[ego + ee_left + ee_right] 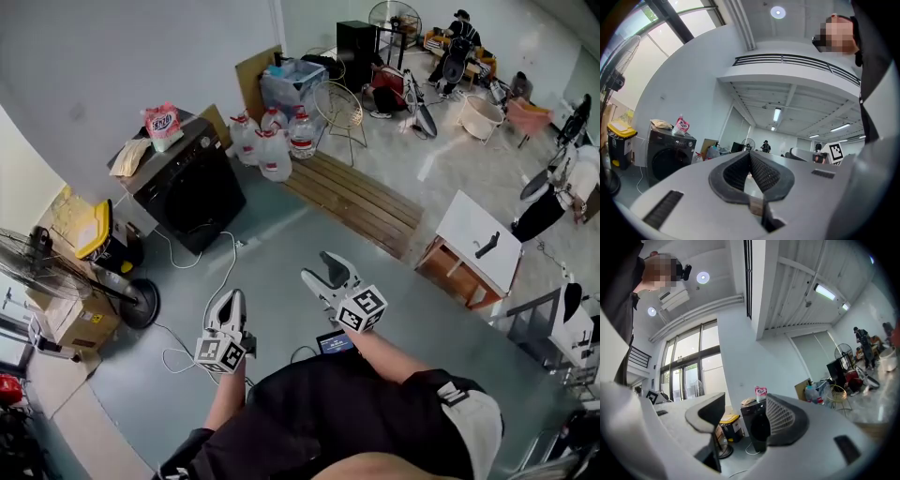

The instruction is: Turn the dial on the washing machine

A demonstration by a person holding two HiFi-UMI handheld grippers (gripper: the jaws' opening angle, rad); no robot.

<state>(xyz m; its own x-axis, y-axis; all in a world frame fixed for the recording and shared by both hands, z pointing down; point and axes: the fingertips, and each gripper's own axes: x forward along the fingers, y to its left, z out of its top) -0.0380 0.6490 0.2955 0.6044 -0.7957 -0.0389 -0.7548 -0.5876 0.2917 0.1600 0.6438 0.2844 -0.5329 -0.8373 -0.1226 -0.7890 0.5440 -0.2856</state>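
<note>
Right gripper (pixel 324 269) jaws apart, aimed at far-left washing machine (pixel 190 187), still well apart; left gripper (pixel 231 302) jaws together, empty.

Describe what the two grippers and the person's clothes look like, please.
Both the left gripper and the right gripper have light grey, tapering jaws lined with dark ribbed pads. Each carries a white cube printed with black square markers. The person wears a black top.
</note>
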